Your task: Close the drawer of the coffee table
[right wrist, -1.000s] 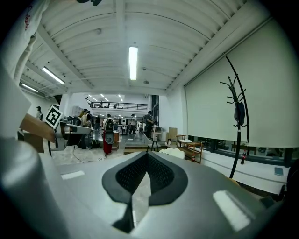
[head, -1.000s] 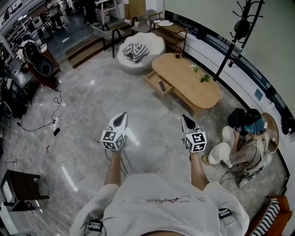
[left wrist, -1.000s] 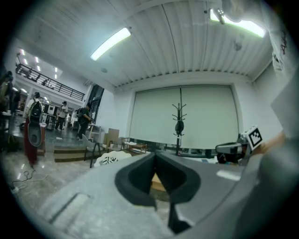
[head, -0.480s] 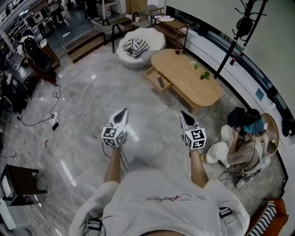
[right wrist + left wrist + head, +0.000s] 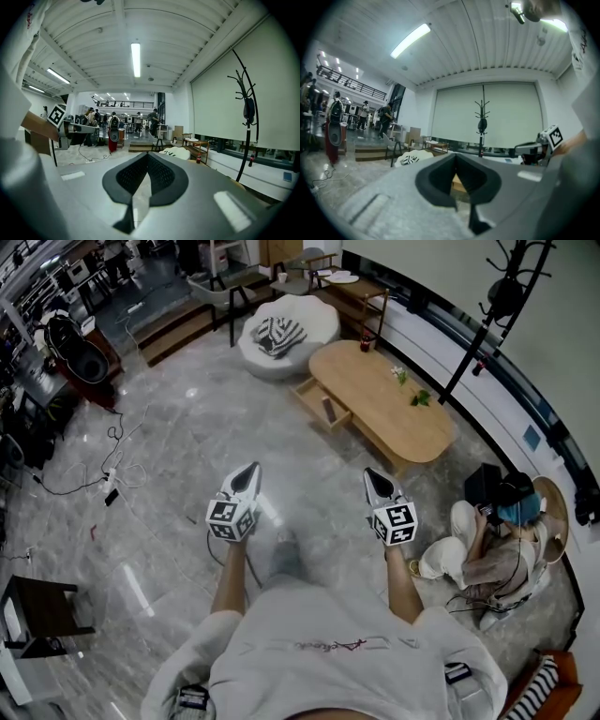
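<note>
The oval wooden coffee table (image 5: 384, 409) stands ahead on the grey floor, its drawer (image 5: 321, 406) pulled out on the left side with a dark object inside. My left gripper (image 5: 247, 472) and right gripper (image 5: 374, 477) are held side by side above the floor, well short of the table, both shut and empty. In the left gripper view the left gripper (image 5: 456, 156) has its jaws together, a sliver of the table showing between them. In the right gripper view the right gripper (image 5: 147, 155) is likewise shut on nothing.
A white beanbag (image 5: 285, 334) with a striped cushion sits beyond the table. A person (image 5: 487, 545) sits on the floor at the right. A black coat stand (image 5: 487, 310) rises behind the table. Cables (image 5: 112, 474) lie on the floor at left; a dark stool (image 5: 42, 615) stands lower left.
Both grippers and the person have advanced a little toward the coffee table; the table and beanbag sit slightly lower in the head view. The jaws stay shut.
</note>
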